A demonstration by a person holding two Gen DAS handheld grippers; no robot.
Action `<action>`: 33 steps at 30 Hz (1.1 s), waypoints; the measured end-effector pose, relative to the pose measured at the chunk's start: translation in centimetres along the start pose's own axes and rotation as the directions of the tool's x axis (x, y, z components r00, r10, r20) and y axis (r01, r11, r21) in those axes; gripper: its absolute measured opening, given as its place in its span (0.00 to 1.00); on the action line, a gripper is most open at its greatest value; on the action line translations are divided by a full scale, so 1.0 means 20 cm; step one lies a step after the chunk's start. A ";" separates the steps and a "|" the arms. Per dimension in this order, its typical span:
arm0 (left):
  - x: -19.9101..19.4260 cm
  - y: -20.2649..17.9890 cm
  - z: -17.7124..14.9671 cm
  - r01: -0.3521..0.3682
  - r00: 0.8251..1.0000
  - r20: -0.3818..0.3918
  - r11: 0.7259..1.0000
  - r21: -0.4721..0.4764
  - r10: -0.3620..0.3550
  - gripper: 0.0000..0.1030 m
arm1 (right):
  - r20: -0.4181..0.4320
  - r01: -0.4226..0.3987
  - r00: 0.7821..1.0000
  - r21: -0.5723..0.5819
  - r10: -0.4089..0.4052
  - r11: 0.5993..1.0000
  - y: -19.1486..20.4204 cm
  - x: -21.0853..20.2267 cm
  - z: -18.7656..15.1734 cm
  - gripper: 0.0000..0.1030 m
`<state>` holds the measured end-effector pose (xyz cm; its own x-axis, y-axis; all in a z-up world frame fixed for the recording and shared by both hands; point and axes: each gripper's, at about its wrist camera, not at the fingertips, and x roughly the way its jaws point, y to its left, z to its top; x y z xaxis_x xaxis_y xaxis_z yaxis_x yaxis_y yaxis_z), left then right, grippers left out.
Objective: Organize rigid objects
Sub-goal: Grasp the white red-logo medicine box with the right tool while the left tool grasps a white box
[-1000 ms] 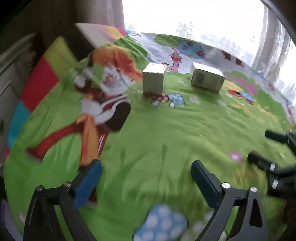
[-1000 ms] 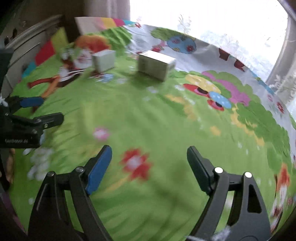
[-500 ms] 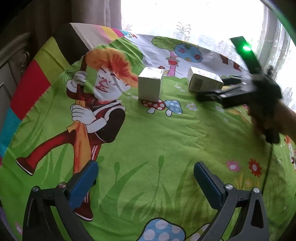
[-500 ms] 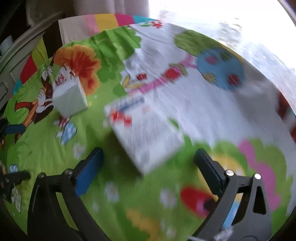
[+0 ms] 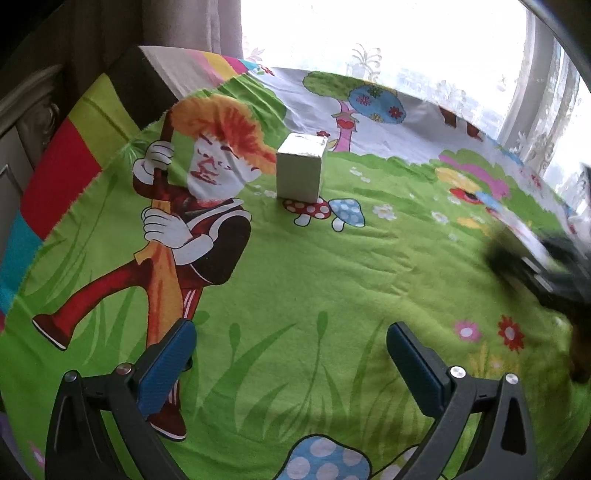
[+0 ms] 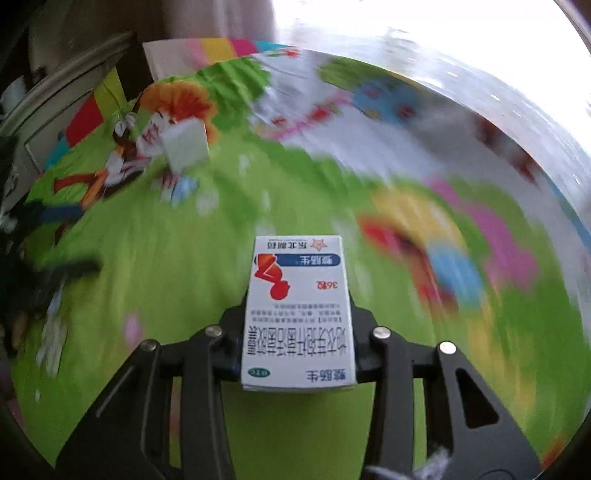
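Note:
My right gripper (image 6: 297,325) holds a flat white medicine box (image 6: 299,280) with red and blue print above the green cloth. Its jaws are closing, and the pads press the box's two sides. In the left wrist view that gripper (image 5: 535,266) and the box (image 5: 517,225) are a blur at the right edge. A plain white cube box (image 5: 301,171) stands upright on the cloth by the printed mushrooms, also seen far left in the right wrist view as the cube box (image 6: 184,147). My left gripper (image 5: 288,339) hangs open over the grass print with nothing between its fingers.
A cartoon-print cloth (image 5: 332,266) covers the whole surface. A pale carved cabinet (image 5: 26,122) and a dark curtain (image 5: 155,29) stand at the left. A bright window with lace curtain (image 5: 424,44) runs along the back.
The right gripper reached the flat box beside the cube, shut on it and carried it off to the right. The left gripper stayed where it was, still open.

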<state>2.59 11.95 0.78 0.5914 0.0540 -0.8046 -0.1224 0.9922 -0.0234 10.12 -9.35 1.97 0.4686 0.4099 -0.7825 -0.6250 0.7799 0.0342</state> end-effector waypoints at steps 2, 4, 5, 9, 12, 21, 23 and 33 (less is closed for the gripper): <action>0.01 -0.01 0.01 -0.008 1.000 -0.004 1.000 0.008 0.008 1.00 | 0.011 0.056 0.998 0.061 -0.057 0.997 -0.02 -0.12 -0.16 0.43; 0.01 -0.01 0.01 -0.013 1.000 -0.006 1.000 0.004 0.013 1.00 | 0.014 0.101 0.995 0.136 -0.104 0.986 -0.03 -0.22 -0.30 0.43; 0.01 -0.01 0.01 -0.017 1.000 -0.008 1.000 0.004 0.017 1.00 | 0.009 0.130 0.991 0.154 -0.133 0.980 -0.02 -0.27 -0.36 0.43; 0.10 -0.04 0.14 0.015 0.999 -0.034 0.998 0.059 -0.013 1.00 | 0.008 0.160 0.986 0.199 -0.165 0.967 0.00 -0.37 -0.49 0.44; 0.23 -0.02 0.31 -0.016 0.999 -0.044 1.000 0.016 0.017 1.00 | 0.004 0.166 0.985 0.199 -0.171 0.966 -0.01 -0.36 -0.47 0.44; 0.35 -0.06 0.52 -0.011 0.999 0.032 1.000 0.028 0.010 0.34 | 0.006 0.161 0.986 0.211 -0.166 0.964 -0.01 -0.36 -0.48 0.45; 0.28 -0.13 0.43 0.050 0.999 0.009 0.997 0.063 -0.050 0.34 | 0.006 0.161 0.986 0.210 -0.166 0.964 -0.01 -0.35 -0.48 0.45; 0.01 -0.65 -0.06 0.112 0.989 0.056 0.946 0.304 -0.135 0.35 | 0.006 0.154 0.987 0.218 -0.159 0.964 -0.01 -0.36 -0.48 0.45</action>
<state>3.38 -1.11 0.27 0.6460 -0.0745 -0.7597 0.1926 0.9789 0.0678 0.77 -17.01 1.58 0.5662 0.2833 -0.7741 -0.3941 0.9178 0.0477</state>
